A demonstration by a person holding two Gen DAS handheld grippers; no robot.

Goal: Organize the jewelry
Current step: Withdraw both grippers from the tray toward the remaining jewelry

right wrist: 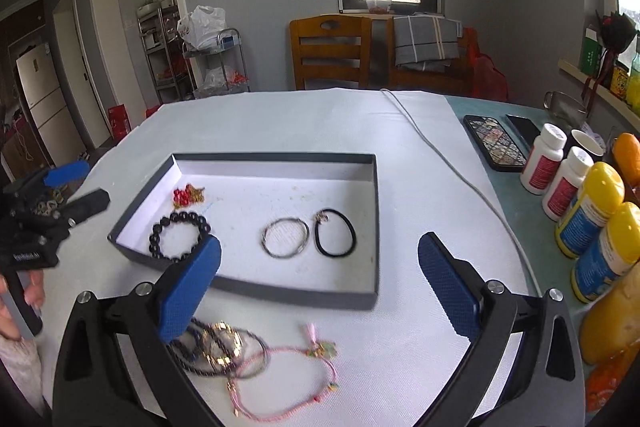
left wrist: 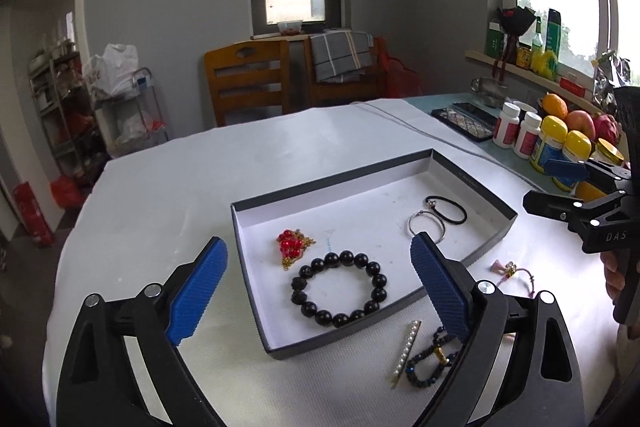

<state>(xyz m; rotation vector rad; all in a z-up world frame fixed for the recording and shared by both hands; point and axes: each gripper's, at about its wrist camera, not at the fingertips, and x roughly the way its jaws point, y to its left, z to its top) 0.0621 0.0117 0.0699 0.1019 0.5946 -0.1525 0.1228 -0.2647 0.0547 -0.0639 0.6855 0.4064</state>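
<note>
Rt gripper [left wrist: 560, 187] body reads "DAS", other labels too blurry.

Both tools [left wrist: 320, 283] [right wrist: 320, 283] wide open, empty

You saw a grey tray [left wrist: 472, 183] lined white; inside it lay black beads [left wrist: 339, 289], a red-and-gold charm [left wrist: 293, 246]; outside, a pink cord [right wrist: 280, 383].

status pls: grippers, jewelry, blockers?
Left gripper open, empty; right gripper open, empty. Four pieces in tray, including black bead bracelet. Pink cord bracelet and tangled pieces outside. Nothing blocking.
</note>
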